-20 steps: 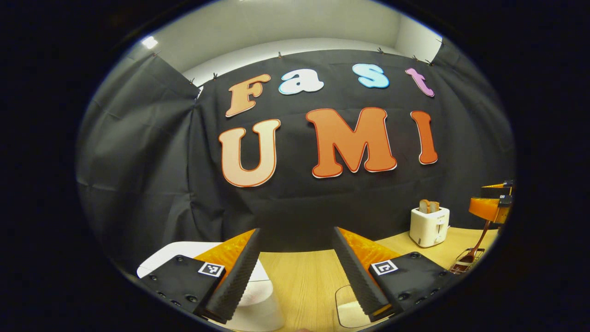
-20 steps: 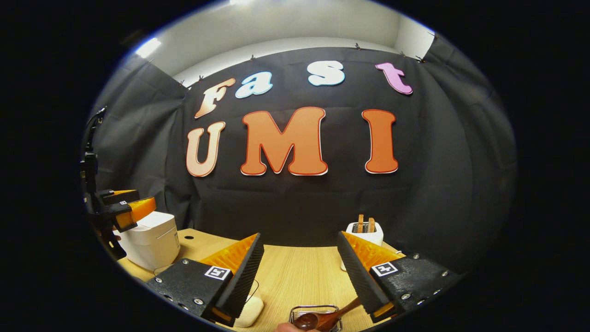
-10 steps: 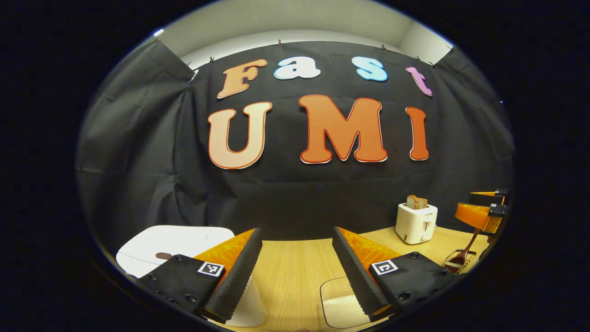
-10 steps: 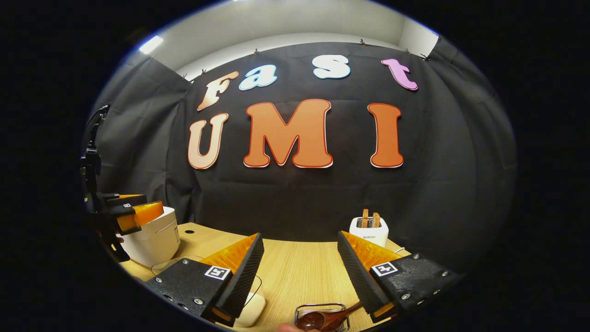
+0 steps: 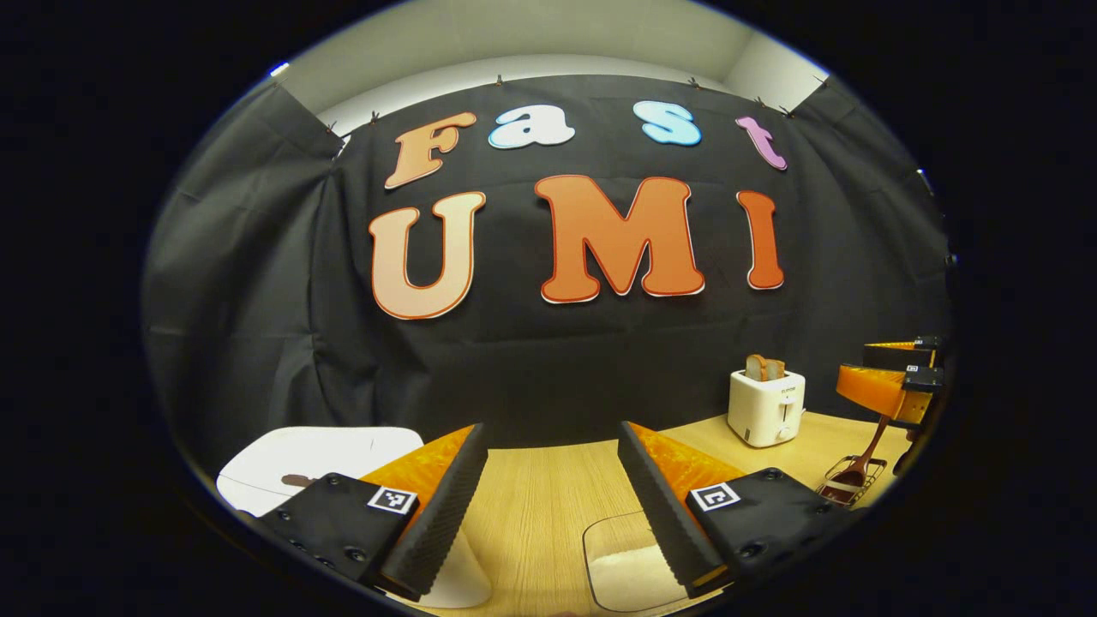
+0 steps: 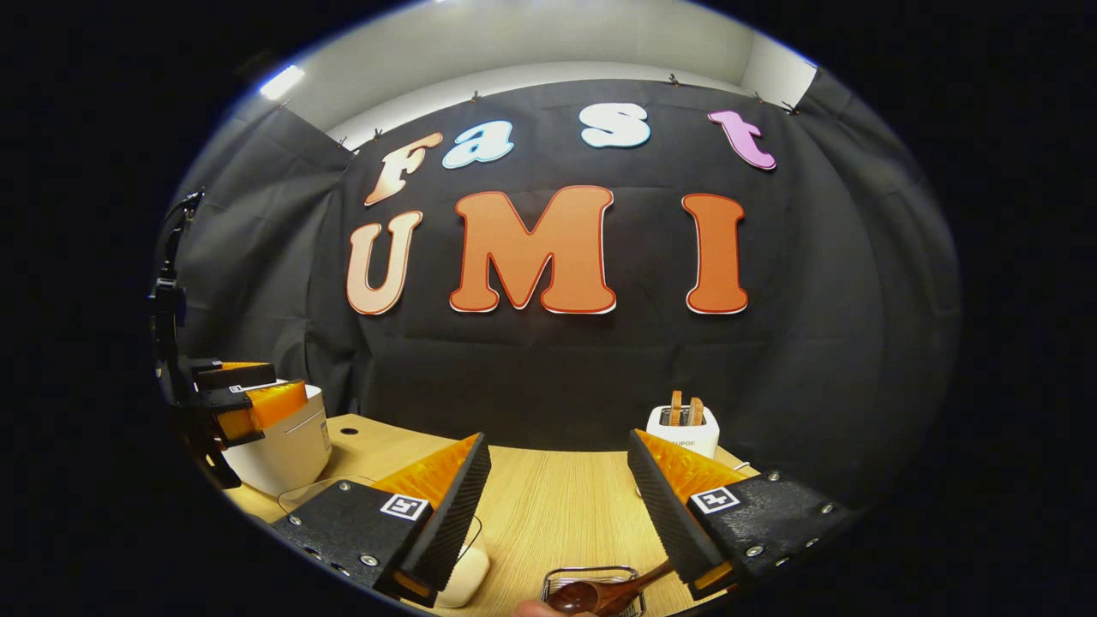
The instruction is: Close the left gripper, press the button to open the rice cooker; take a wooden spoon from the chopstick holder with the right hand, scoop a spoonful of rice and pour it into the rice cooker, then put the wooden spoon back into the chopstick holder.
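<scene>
I hold both hand-held grippers, left [image 5: 553, 506] and right [image 6: 557, 506], spread wide and empty above the table [image 6: 557, 506]; rice cooker [image 6: 287, 441] lidded, wooden spoon [image 6: 600, 594] resting in its chopstick holder [image 6: 591, 574].

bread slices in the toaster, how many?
2. Both stand side by side in the slots of the white toaster at the back of the table: one slice on the left, the other on the right. None seem hidden.

Even overhead lighting from a ceiling lamp [image 6: 280, 81], sharp centre, strong fisheye bending towards the edges
</scene>
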Motion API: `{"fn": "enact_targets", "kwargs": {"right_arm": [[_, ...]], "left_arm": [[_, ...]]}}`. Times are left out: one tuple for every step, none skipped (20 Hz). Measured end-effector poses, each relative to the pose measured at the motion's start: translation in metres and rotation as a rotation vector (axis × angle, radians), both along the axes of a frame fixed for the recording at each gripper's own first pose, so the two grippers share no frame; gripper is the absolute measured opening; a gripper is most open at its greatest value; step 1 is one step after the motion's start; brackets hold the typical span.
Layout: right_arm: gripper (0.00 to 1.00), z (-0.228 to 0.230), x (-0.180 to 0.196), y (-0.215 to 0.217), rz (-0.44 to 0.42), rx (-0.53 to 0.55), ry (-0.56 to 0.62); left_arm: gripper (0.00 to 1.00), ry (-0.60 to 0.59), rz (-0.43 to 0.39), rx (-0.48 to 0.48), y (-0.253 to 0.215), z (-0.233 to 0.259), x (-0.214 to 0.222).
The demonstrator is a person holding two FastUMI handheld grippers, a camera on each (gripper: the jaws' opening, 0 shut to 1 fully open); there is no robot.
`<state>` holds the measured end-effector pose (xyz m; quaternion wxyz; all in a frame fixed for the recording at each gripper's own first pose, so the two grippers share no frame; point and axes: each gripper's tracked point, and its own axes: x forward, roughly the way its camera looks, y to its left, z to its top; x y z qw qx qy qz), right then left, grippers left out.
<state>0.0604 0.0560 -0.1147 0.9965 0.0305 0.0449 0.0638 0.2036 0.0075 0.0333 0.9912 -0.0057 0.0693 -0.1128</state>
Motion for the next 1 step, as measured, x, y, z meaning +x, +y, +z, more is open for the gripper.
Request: {"fn": "enact_targets", "kwargs": {"right_arm": [[0.95, 0.0, 0.0001, -0.0006, 0.0, 0.0, -0.002]], "left_arm": [[1.0, -0.001, -0.003, 0.003, -0.0016, 0.0008, -0.0006]]}}
